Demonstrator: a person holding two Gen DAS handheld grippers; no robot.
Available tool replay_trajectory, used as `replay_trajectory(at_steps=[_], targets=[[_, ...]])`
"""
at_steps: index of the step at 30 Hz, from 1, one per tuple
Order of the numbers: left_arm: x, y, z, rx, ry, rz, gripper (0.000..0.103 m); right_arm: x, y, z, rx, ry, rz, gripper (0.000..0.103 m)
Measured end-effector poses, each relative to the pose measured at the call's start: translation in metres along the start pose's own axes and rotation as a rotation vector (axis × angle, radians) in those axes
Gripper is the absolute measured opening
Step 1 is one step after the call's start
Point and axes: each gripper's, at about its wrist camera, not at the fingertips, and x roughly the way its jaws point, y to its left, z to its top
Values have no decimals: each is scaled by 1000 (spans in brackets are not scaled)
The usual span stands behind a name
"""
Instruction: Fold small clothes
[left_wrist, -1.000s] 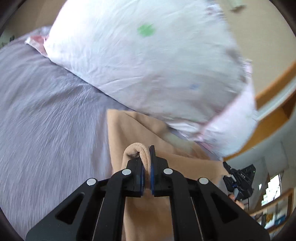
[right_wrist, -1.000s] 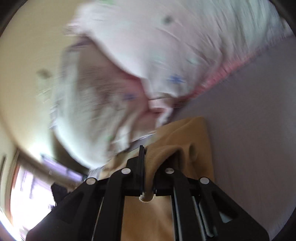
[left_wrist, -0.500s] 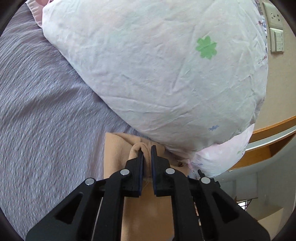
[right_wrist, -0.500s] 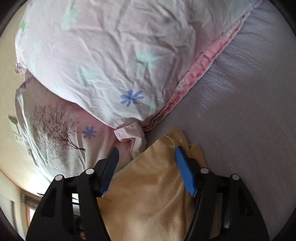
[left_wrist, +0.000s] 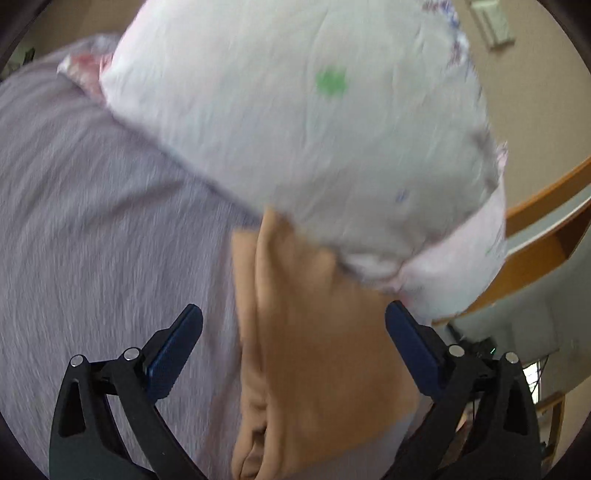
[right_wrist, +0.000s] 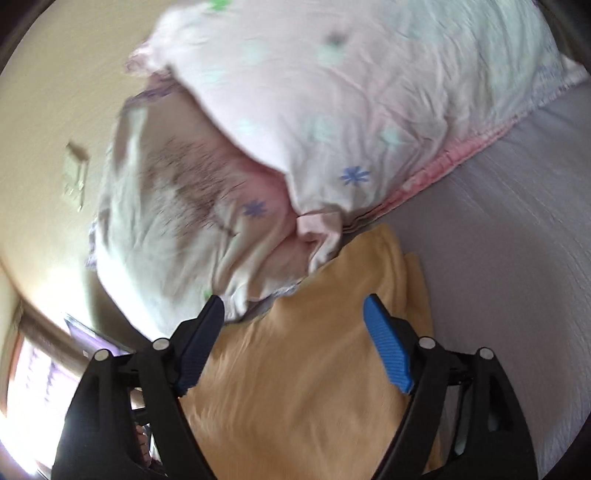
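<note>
Left wrist view: the tan garment (left_wrist: 310, 332) is being shown lying folded on the lilac bed sheet (left_wrist: 103, 229), its far edge tucked just under the white pillow (left_wrist: 314, 129). A thicker fold is being seen along the garment's edge farthest from the wooden bed frame (left_wrist: 535, 258). The left tool (left_wrist: 293, 317) is being held wide open above the garment, nothing being gripped between its blue pads. In the right wrist view, the same garment (right_wrist: 306, 369) is being seen against the pillow (right_wrist: 332, 110), beside the pillow's pink frilled edge. The right tool (right_wrist: 293, 306) is likewise being held spread wide over the cloth, with nothing being clamped.
</note>
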Motion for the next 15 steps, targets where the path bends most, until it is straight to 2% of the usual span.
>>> replay_trajectory(at_steps=[3, 4, 8, 11, 12, 13, 14, 15], targets=[[16, 10, -19, -14, 81, 27, 87, -4, 13, -10, -25, 30, 13, 78], [11, 6, -20, 9, 44, 31, 87, -5, 17, -13, -27, 40, 17, 78], [18, 9, -29, -39, 104, -10, 69, 7, 27, -19, -32, 51, 26, 78], [24, -3, -42, -8, 82, 19, 65, 17, 27, -23, -31, 55, 43, 80], [33, -11, -40, -24, 89, 13, 60, 18, 25, -22, -30, 55, 46, 80], [35, -9, -41, -53, 92, 12, 43, 16, 24, -23, -30, 56, 49, 80], [37, -6, -40, -95, 88, 11, 21, 13, 23, -24, -27, 58, 52, 80], [37, -3, -39, -135, 88, -12, 21, 11, 22, -24, -23, 61, 56, 80]])
